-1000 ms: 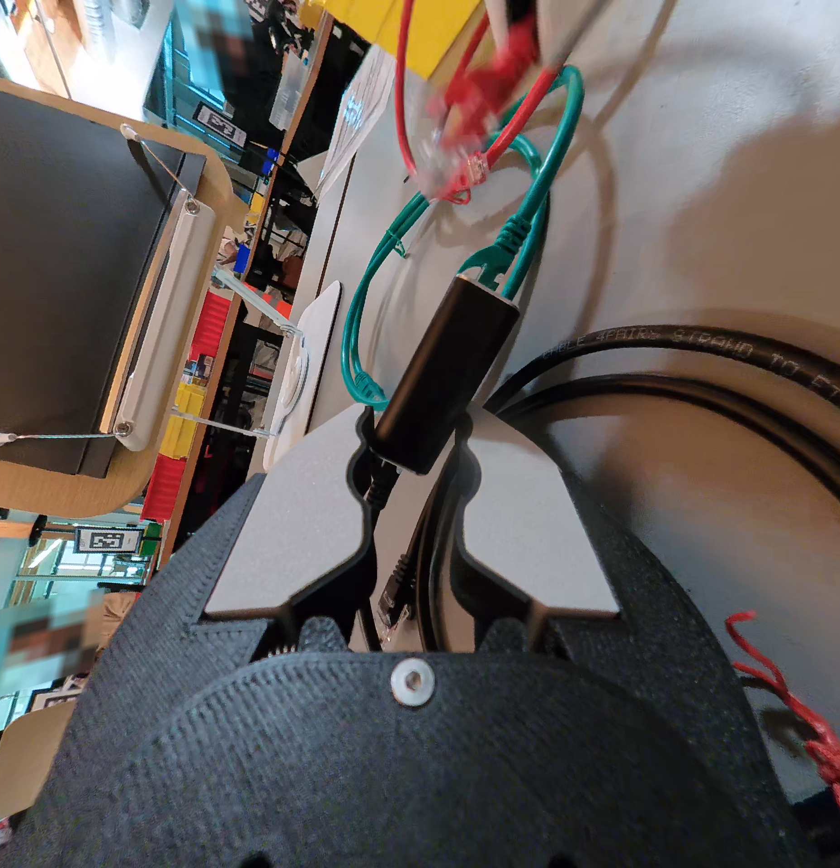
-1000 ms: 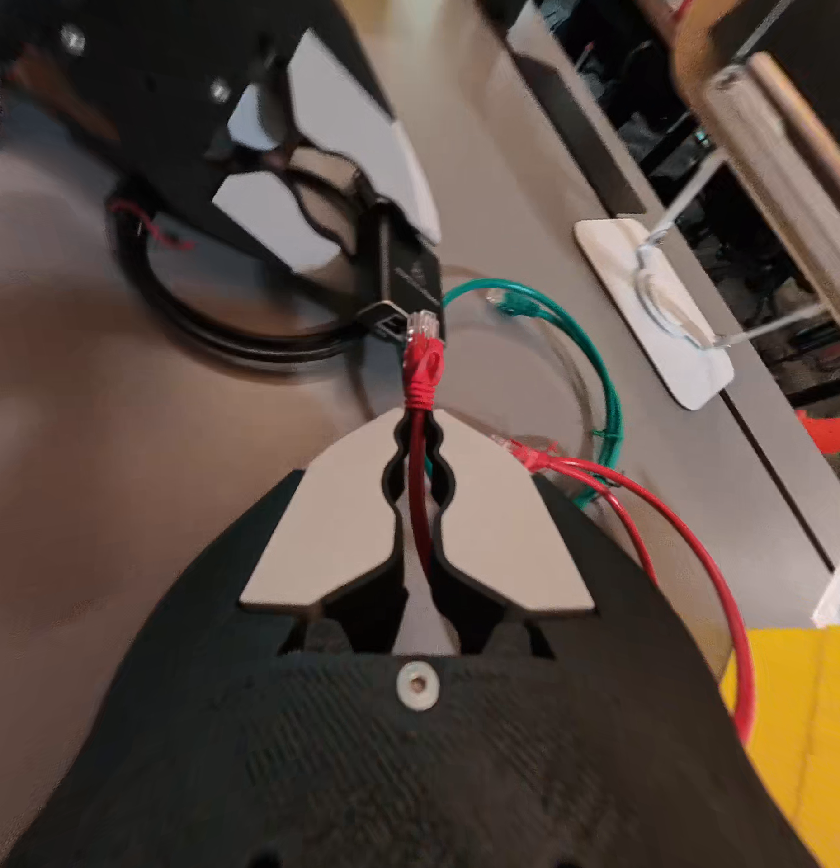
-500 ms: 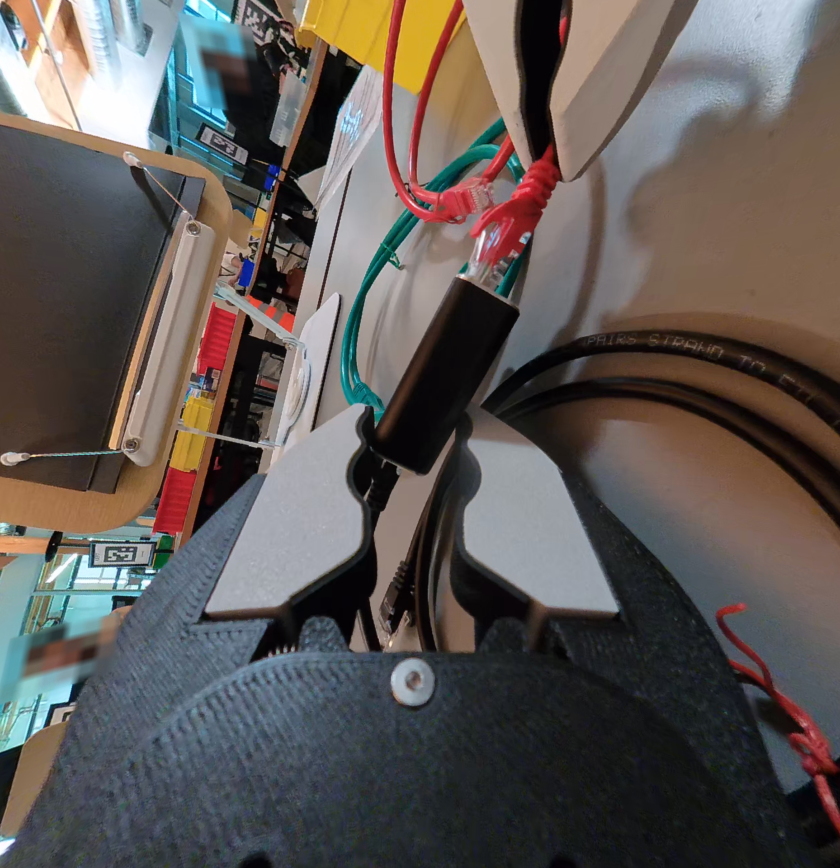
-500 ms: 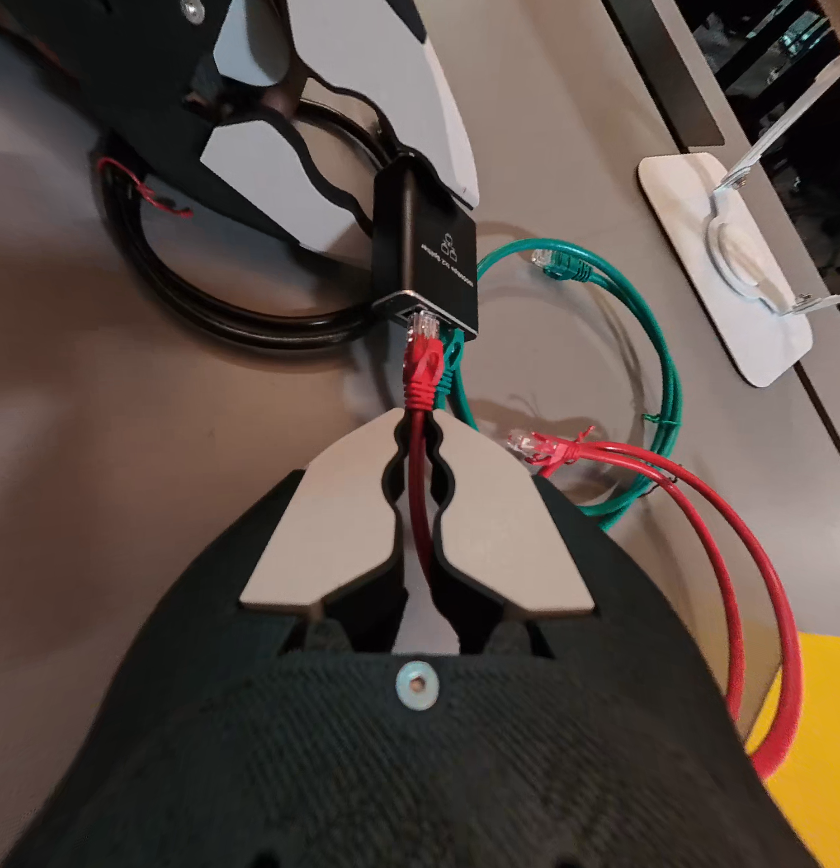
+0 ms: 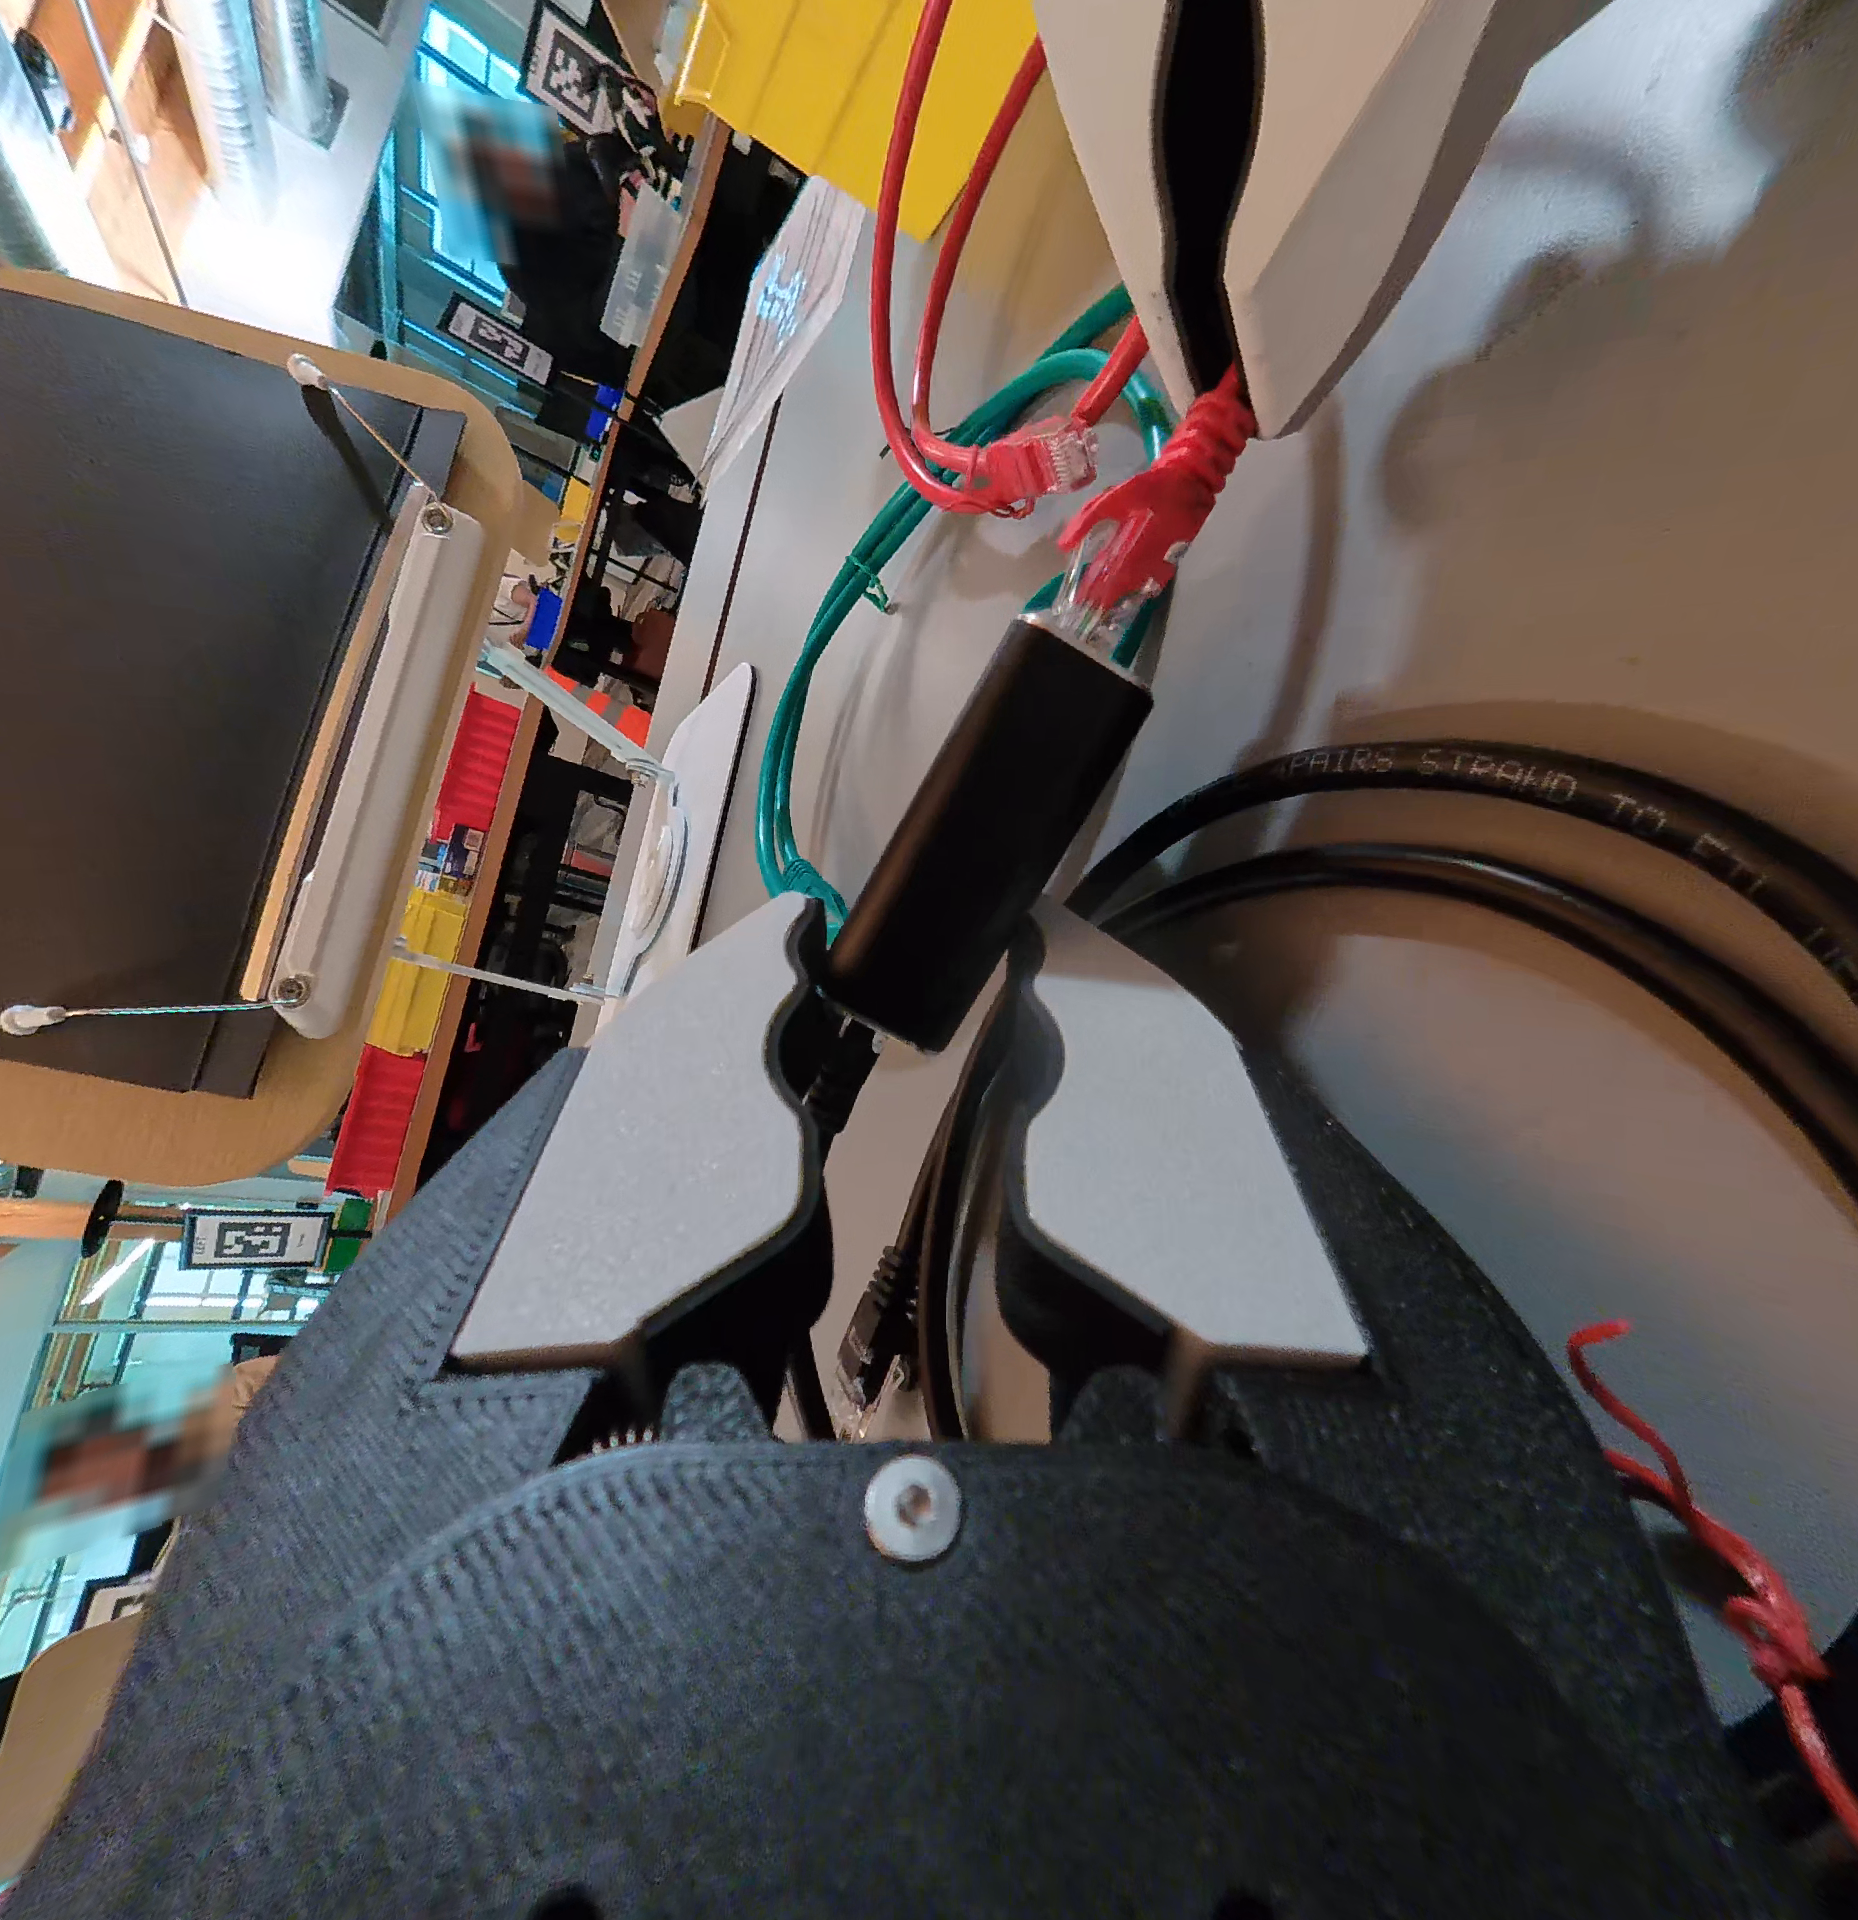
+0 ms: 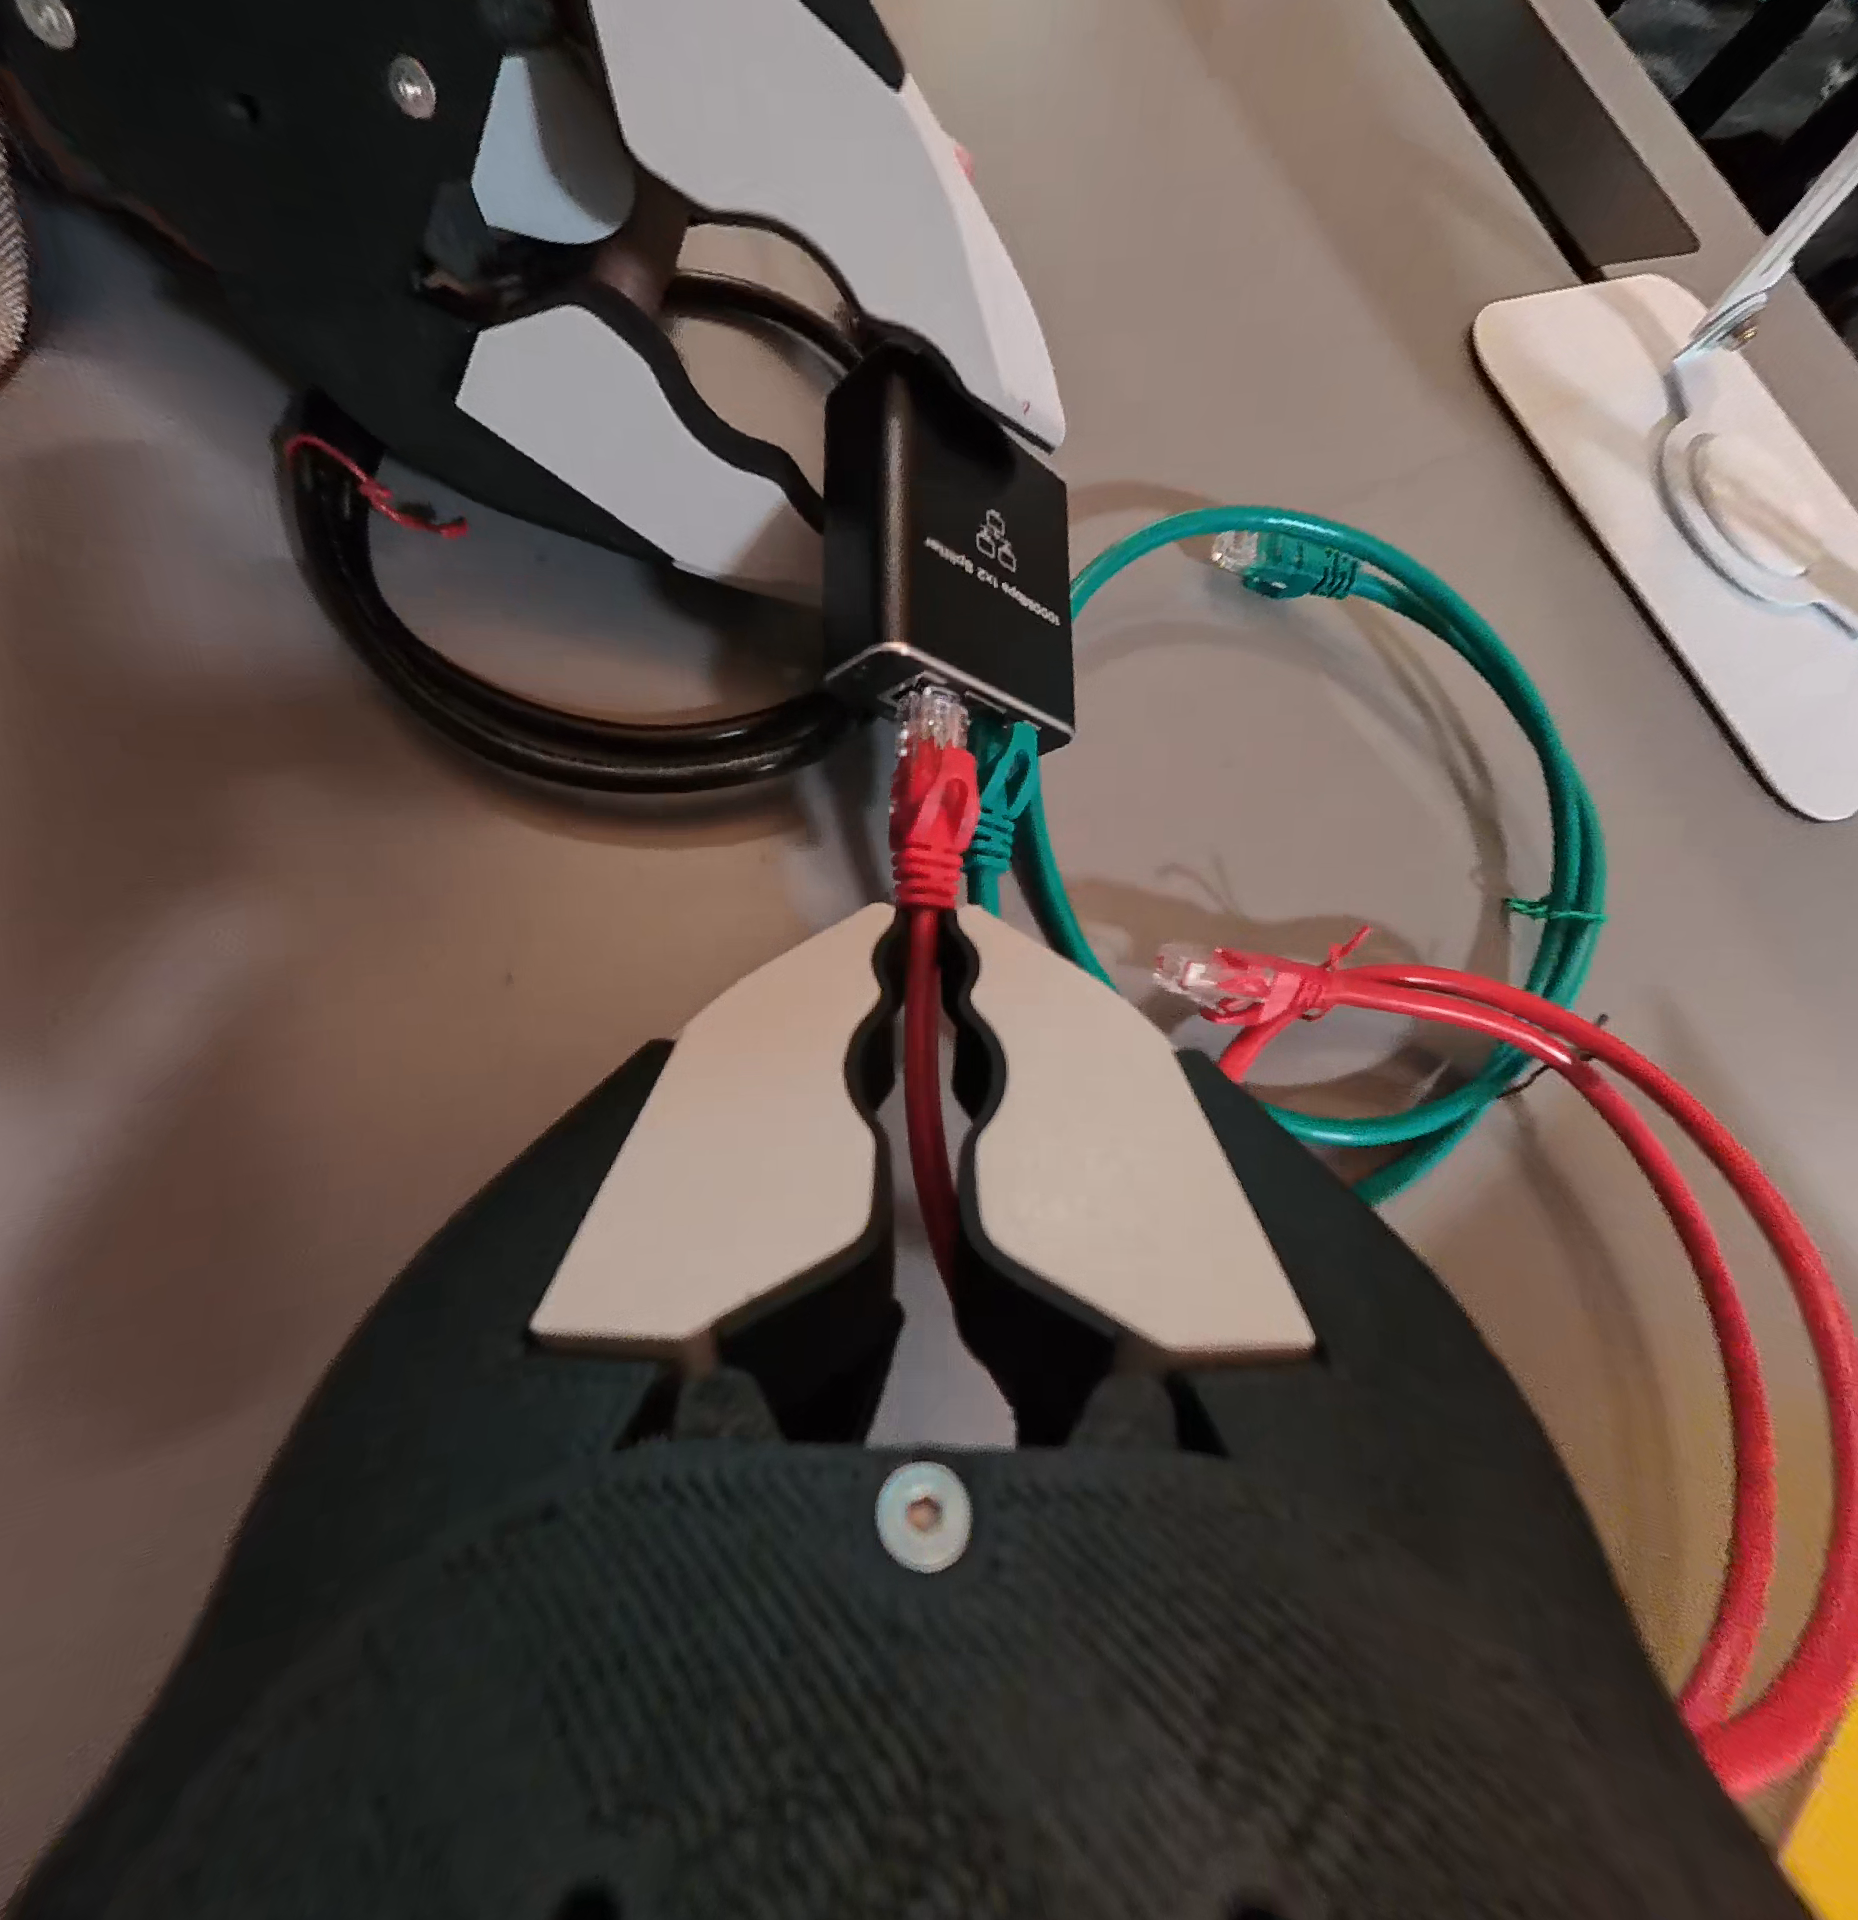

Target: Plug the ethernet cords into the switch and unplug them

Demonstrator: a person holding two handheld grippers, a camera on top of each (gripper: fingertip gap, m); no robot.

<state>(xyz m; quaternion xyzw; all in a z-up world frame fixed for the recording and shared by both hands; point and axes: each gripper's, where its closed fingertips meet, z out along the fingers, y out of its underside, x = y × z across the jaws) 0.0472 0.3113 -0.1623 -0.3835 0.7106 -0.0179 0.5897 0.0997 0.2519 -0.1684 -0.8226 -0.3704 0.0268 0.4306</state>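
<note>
On the grey table we list: one black switch, pinched at its rear end by our left gripper; one red cord, clamped in our right gripper, its clear plug at the switch's port, seemingly only partly seated. Green cord, plugged in alongside. Black cable, coiled behind. Spare red plug lying loose nearby.
</note>
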